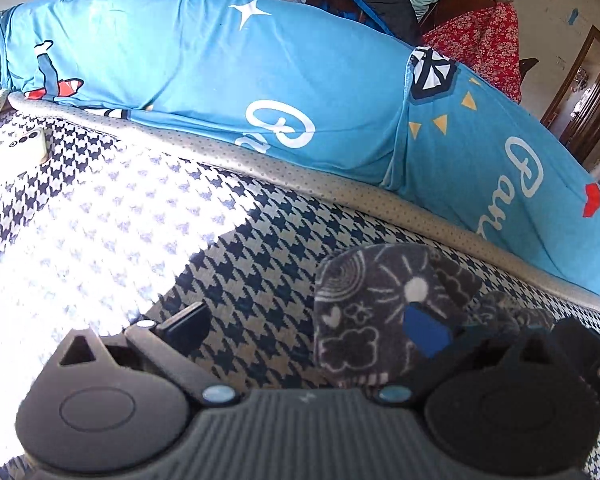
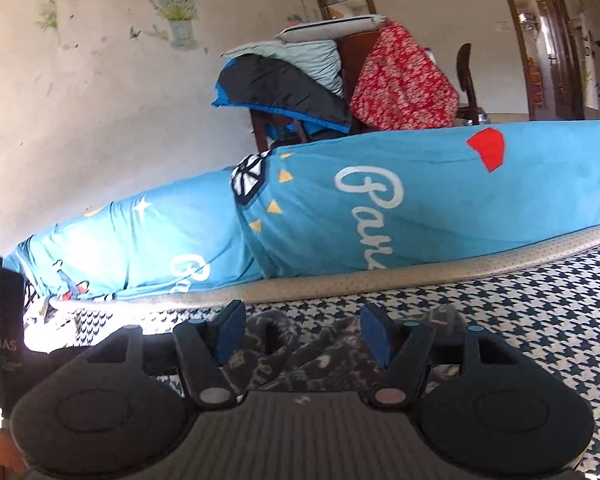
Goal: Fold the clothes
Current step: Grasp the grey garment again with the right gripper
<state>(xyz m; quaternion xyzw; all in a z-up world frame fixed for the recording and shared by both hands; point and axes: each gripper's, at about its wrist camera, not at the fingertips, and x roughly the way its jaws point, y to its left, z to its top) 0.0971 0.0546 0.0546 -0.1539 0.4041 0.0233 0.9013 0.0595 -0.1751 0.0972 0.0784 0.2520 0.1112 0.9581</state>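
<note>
A dark grey garment (image 1: 380, 312) printed with white doodles lies bunched on the houndstooth bed cover (image 1: 260, 248). In the left wrist view a flap of it stands up against the blue pad (image 1: 426, 332) of the right-hand finger. My left gripper (image 1: 306, 326) is open wide and nothing is pinched between its fingers. In the right wrist view the same garment (image 2: 300, 352) lies crumpled between and under the two blue pads. My right gripper (image 2: 302, 334) is open, with its pads apart from the cloth.
A long blue bolster (image 1: 220, 80) with white lettering lies along the grey dotted mat edge (image 1: 300, 184) behind the garment. A white phone-like object (image 1: 24, 146) rests at the far left. A chair piled with clothes and a red floral cloth (image 2: 400, 80) stands beyond the bed.
</note>
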